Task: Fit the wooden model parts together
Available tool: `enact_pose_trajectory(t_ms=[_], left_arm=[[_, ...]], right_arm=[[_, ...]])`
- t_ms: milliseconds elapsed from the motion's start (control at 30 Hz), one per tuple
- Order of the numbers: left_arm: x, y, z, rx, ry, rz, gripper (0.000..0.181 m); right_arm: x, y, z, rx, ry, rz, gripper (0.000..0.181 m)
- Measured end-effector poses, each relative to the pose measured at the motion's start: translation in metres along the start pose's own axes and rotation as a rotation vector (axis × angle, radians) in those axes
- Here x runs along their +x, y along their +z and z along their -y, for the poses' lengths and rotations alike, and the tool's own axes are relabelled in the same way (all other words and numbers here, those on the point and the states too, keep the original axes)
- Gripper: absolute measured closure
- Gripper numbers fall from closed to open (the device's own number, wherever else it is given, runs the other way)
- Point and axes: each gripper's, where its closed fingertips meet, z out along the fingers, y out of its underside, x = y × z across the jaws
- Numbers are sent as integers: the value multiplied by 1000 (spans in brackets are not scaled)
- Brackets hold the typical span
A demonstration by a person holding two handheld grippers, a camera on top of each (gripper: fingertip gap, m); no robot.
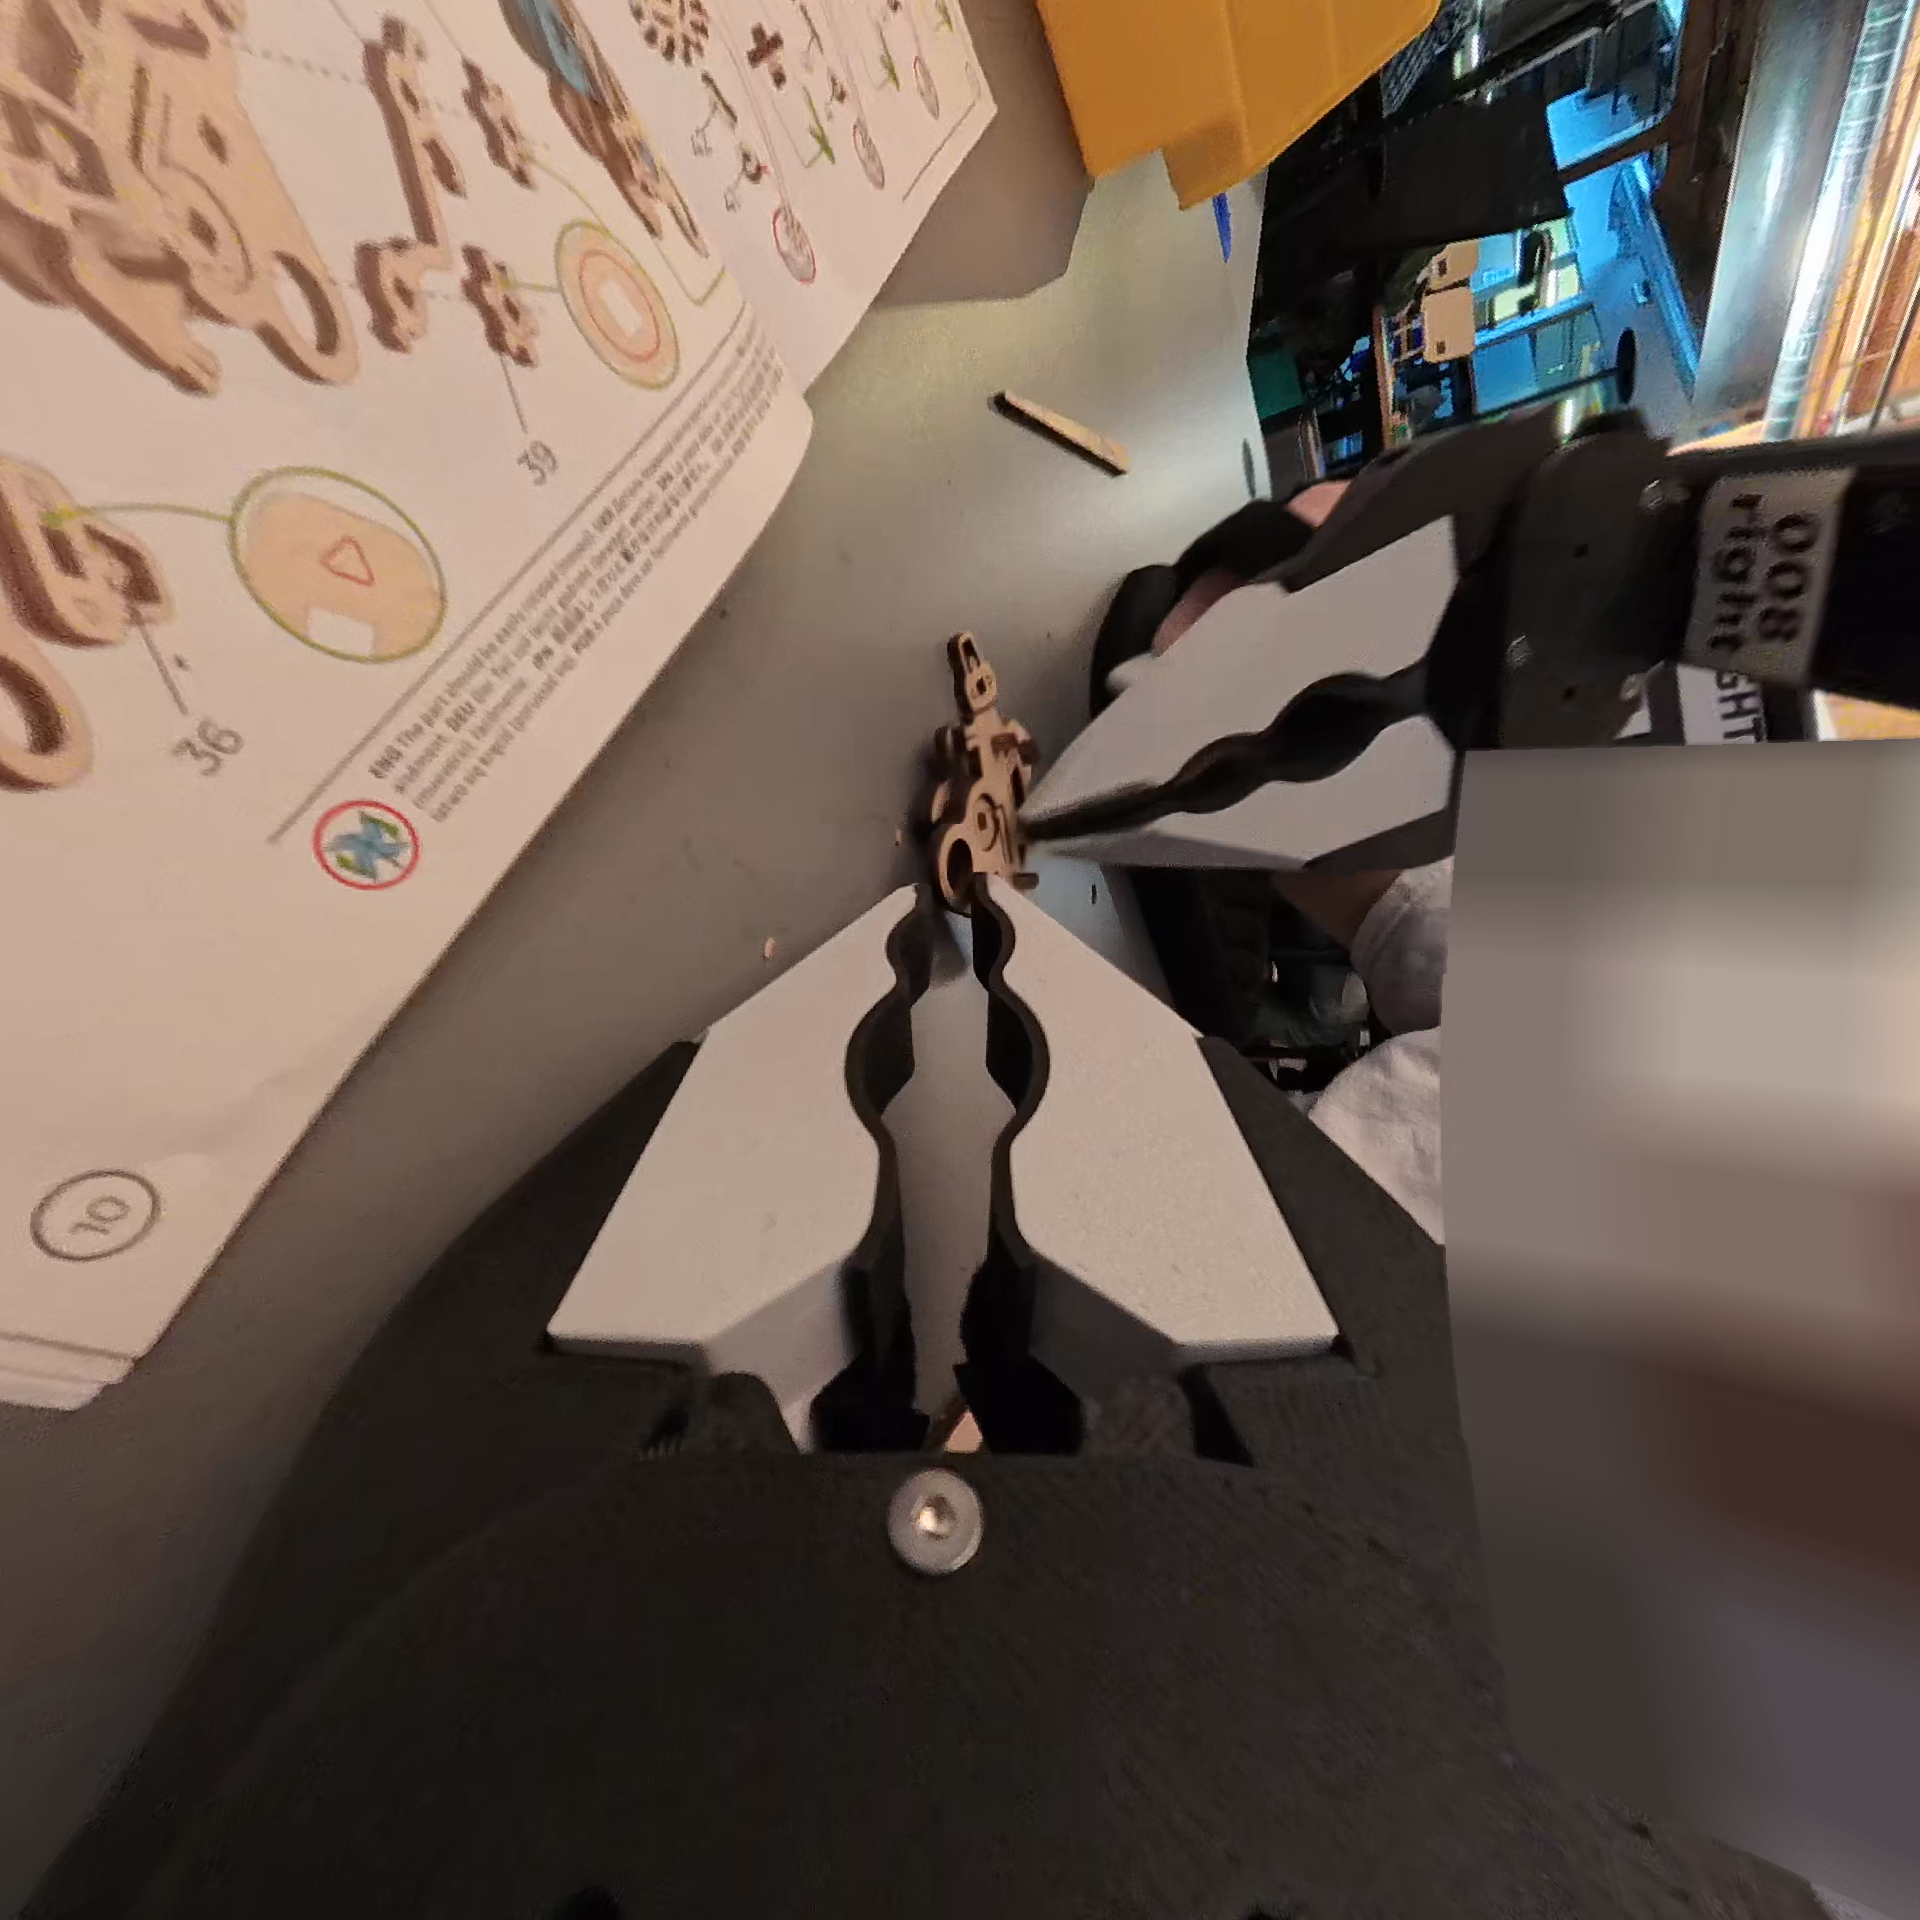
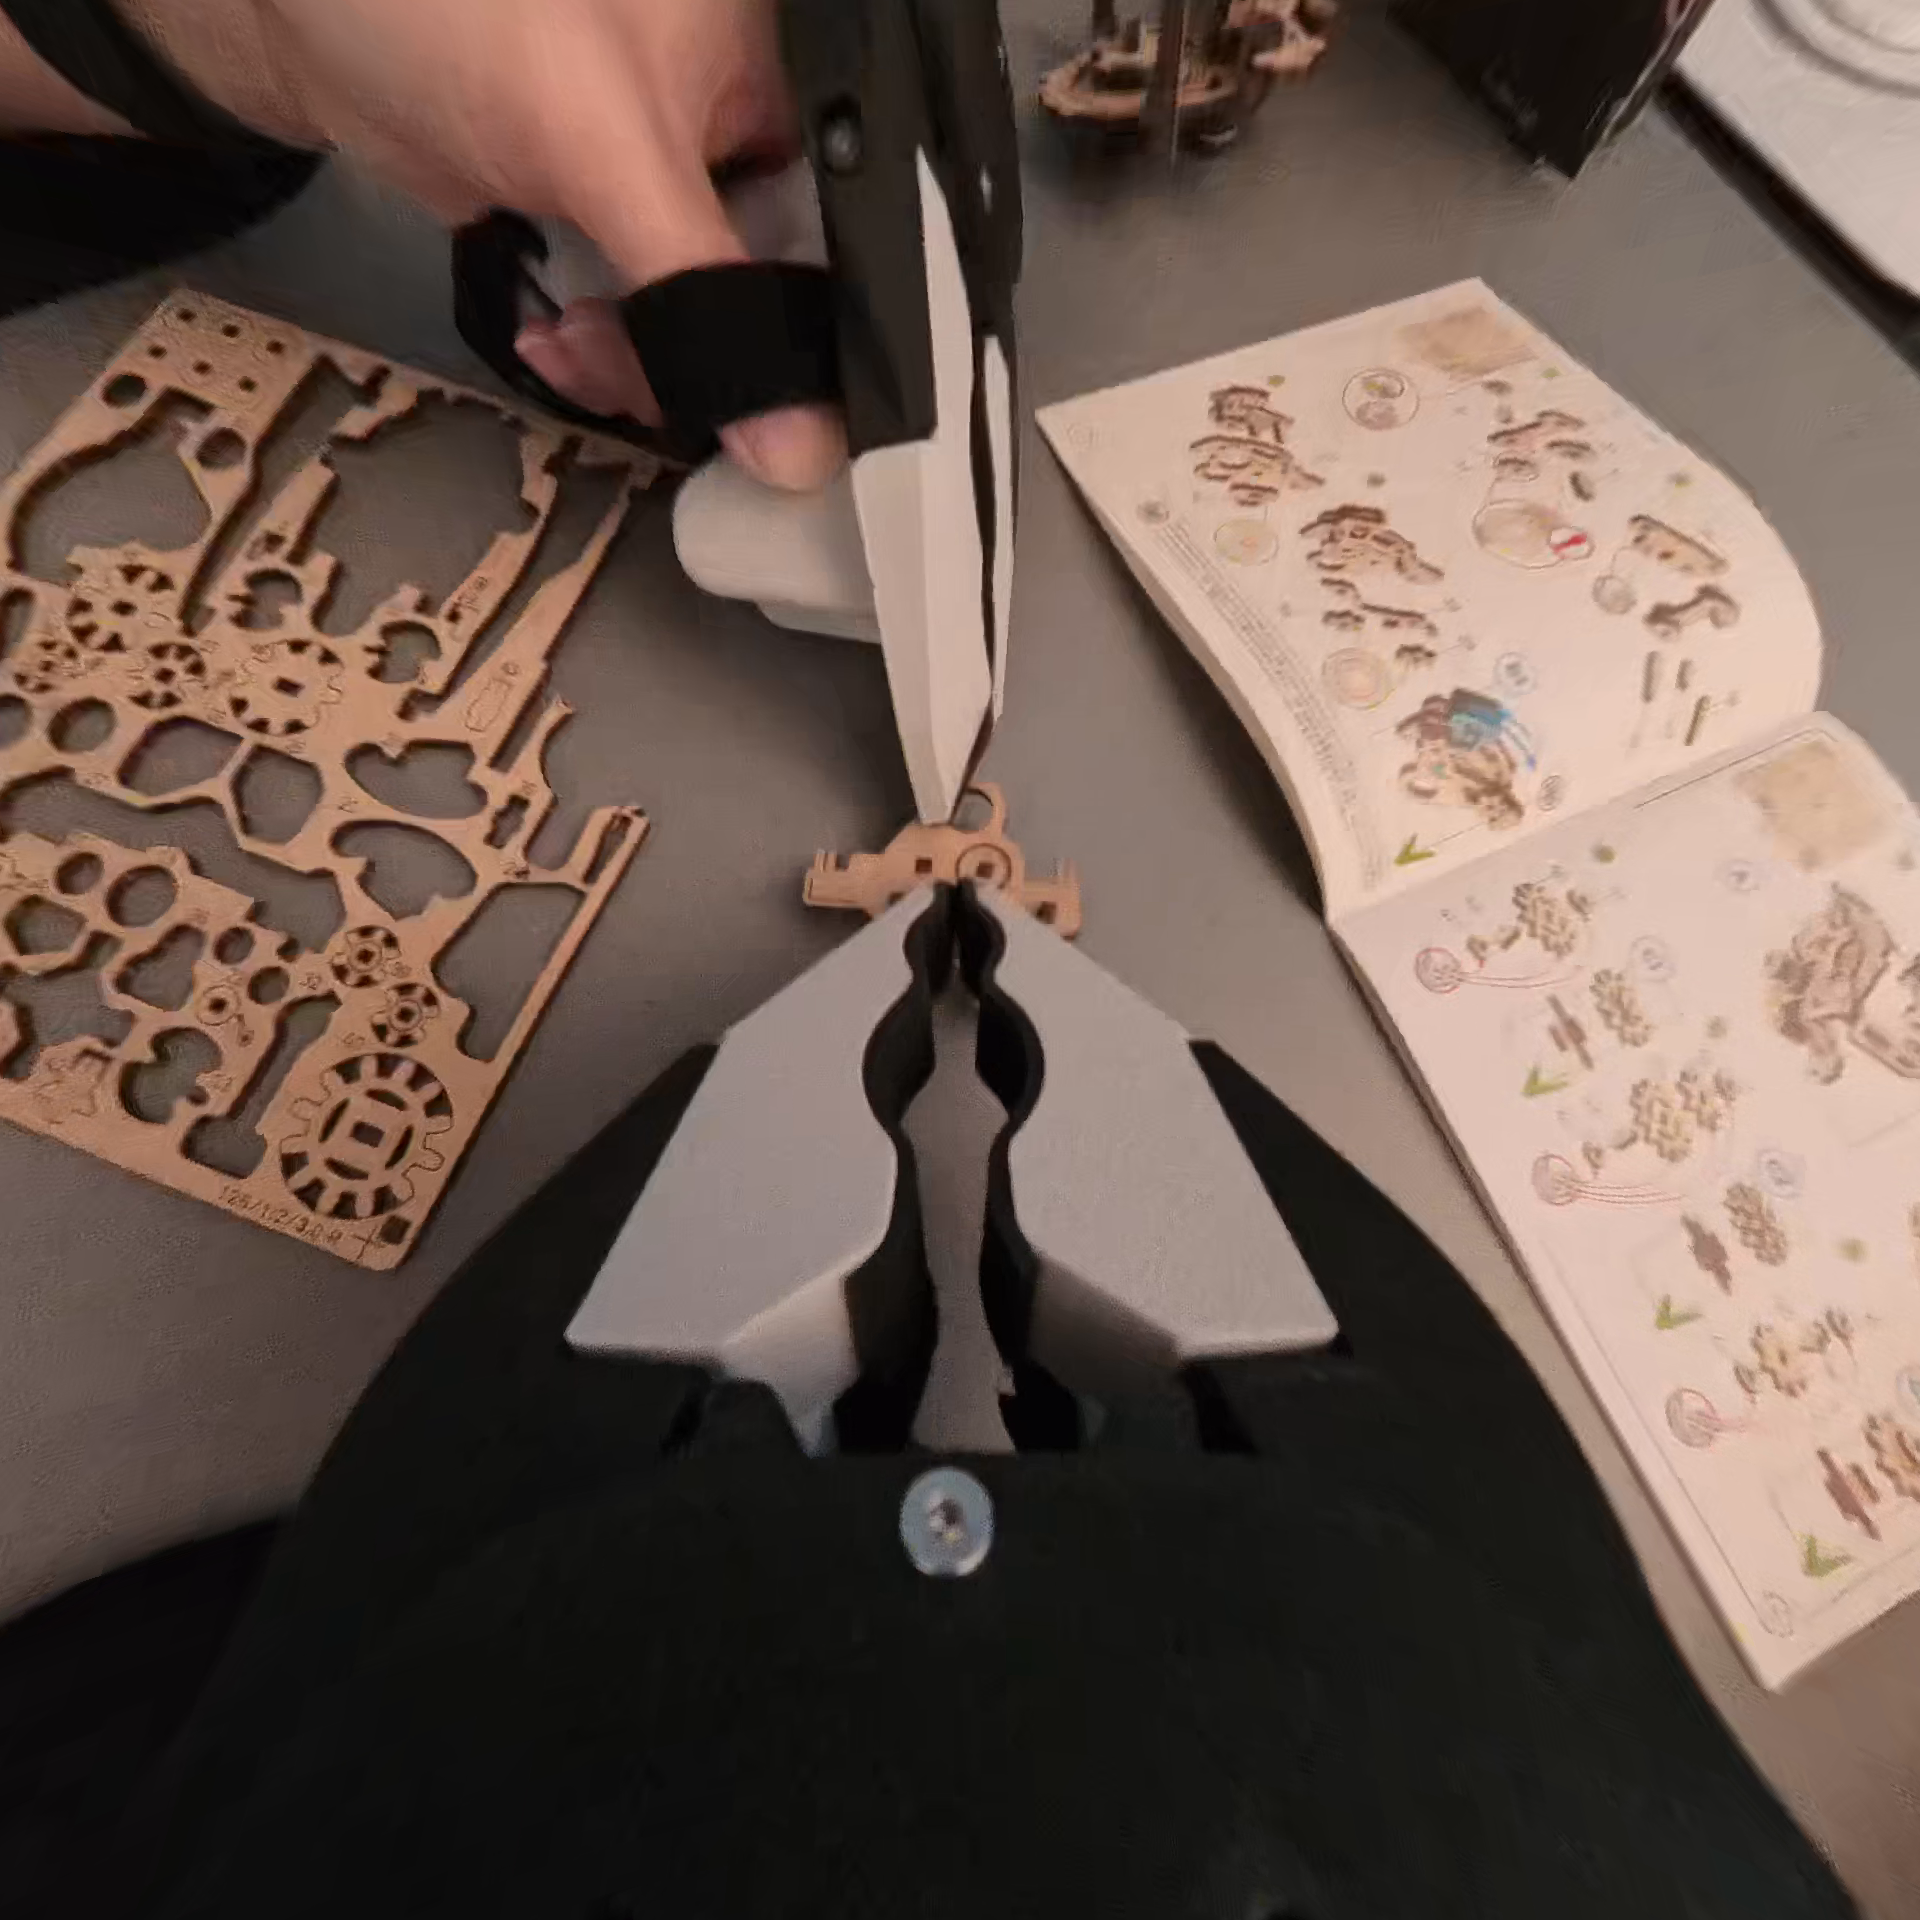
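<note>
A small flat wooden model piece (image 1: 982,769) with holes and tabs is held above the grey table between both grippers. My left gripper (image 1: 961,899) is shut on its lower rounded end. My right gripper (image 1: 1029,821) comes in from the right and is shut on its side edge. In the right wrist view the same piece (image 2: 914,873) lies crosswise at my right gripper (image 2: 956,896), and my left gripper (image 2: 961,795) pinches it from above, with a hand behind it. I cannot tell whether the piece is one part or two joined.
A wooden sheet with punched-out shapes (image 2: 260,779) lies on the left. An open instruction booklet (image 2: 1455,623) lies on the right and also shows in the left wrist view (image 1: 312,520). A loose wooden strip (image 1: 1060,431), a yellow box (image 1: 1226,73) and a partly built wooden model (image 2: 1174,62) lie farther off.
</note>
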Motion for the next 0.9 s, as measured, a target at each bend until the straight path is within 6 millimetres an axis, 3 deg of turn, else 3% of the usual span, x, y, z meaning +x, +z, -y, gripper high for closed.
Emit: enact_pose_trajectory(t_ms=[67,100,133,267,300,433,500,633,700,833,900], left_arm=[[0,0,-1,-5,-4,-5,176],[0,0,-1,-5,-1,-3,176],[0,0,-1,-5,-2,-3,176],[0,0,-1,-6,-1,-4,176],[0,0,-1,-5,-2,-4,176],[0,0,0,-4,-3,-3,176],[0,0,0,-2,-4,-4,176],[0,0,0,-3,-4,-5,176],[0,0,0,-2,-7,-8,176],[-1,-1,0,-2,-8,-6,176],[0,-1,1,3,-9,-12,176]], right_arm=[[0,-9,15,74,-47,-46,181],[-3,-6,12,62,-56,-37,181],[-3,5,-9,-44,-38,-25,180],[-1,-8,13,77,-8,-24,181],[-6,2,-3,-4,-5,7,181],[-8,-6,2,-1,-5,5,181],[-10,3,-11,-48,1,23,178],[-8,-13,13,60,12,7,181],[-7,1,-9,-23,28,15,180],[-4,-16,17,90,5,-14,181],[-4,0,-6,-3,52,21,181]])
